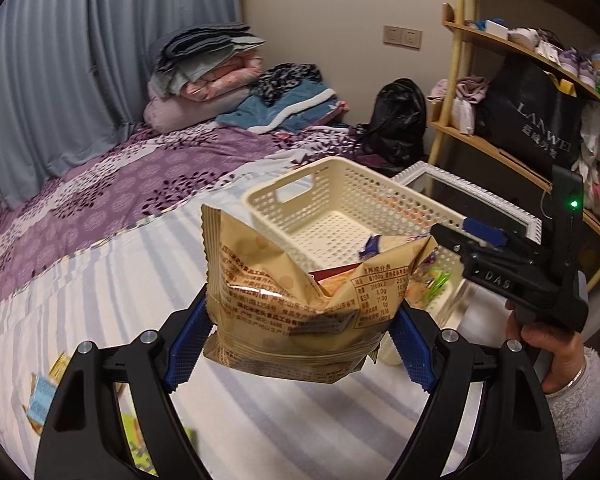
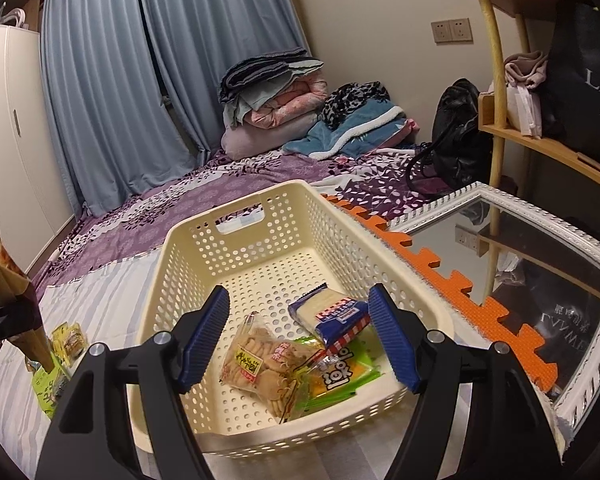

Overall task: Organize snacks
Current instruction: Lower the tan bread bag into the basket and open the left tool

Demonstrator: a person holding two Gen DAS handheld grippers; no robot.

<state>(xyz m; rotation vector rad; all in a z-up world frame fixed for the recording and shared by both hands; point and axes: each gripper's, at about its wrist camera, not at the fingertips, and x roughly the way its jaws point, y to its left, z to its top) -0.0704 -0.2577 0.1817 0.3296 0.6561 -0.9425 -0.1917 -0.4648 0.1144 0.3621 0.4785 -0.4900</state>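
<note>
Blue ribbed pads [image 1: 188,344] of the left gripper [image 1: 296,344] are clamped on a crinkled tan snack bag [image 1: 300,300], one on each lower side, holding it in the air at the centre of the left wrist frame. Behind the bag sits the cream perforated basket [image 1: 340,192] on the striped bedsheet [image 1: 100,280]. At the right edge, a hand [image 1: 548,348] in a fuzzy white sleeve holds the other tool.

In the right wrist view, the right gripper [image 2: 300,332] has its fingers [image 2: 392,336] apart with nothing between them, hovering over the near end of the basket [image 2: 172,264]. Inside lie a clear biscuit pack [image 2: 260,364], a blue-and-white wafer pack [image 2: 332,312] and a green-and-yellow packet [image 2: 344,372]. More packets [image 2: 66,340] lie on the sheet at lower left. A white-framed mirror [image 2: 540,272] lies to the right.
</note>
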